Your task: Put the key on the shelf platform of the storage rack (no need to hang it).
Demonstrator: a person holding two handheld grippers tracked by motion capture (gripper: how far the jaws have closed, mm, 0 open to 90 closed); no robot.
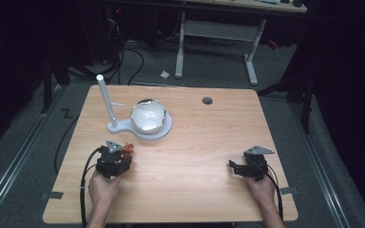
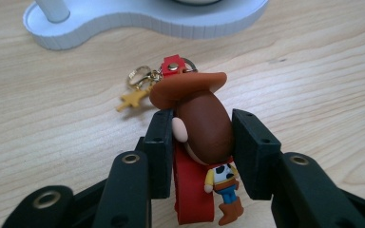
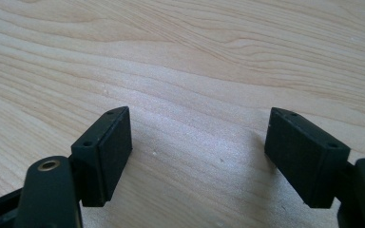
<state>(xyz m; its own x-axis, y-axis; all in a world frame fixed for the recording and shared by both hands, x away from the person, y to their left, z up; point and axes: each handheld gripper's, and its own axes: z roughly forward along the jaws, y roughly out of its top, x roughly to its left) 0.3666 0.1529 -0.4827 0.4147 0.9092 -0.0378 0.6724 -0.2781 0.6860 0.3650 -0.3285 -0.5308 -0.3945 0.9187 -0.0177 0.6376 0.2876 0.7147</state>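
At the left of the bench (image 1: 190, 156), a white stand (image 1: 145, 128) carried a tall white post (image 1: 105, 99) and a shiny bowl (image 1: 148, 115) on its flat base, set toward the far left quarter of the wooden top.

Just in front of that base, the left tool (image 2: 202, 142) was clamped on a cowboy keychain figure (image 2: 204, 128). Its two black jaws pressed the rounded brown head from either side, below the hat brim. The figure's small body and a red strap (image 2: 190, 194) hung back between the jaws, while the gold clasp (image 2: 140, 78) and a small yellow charm (image 2: 132, 98) lay forward on the wood, near the stand's edge.

Judged from this hold, the grip was the weak point. The head looked smooth and rounded, so it could squirt out of the flat pads if squeezed harder or swung quickly. The loose clasp and charm could also drag on the bench or catch the ribbed rim of the stand as the figure was lifted. If the clasp was meant for the post, its small ring would leave little room for error, and a knock could tip the bowl.

At the right, the right tool (image 3: 197, 147) rested low over bare wood with its jaws wide apart, holding nothing and well away from the stand.
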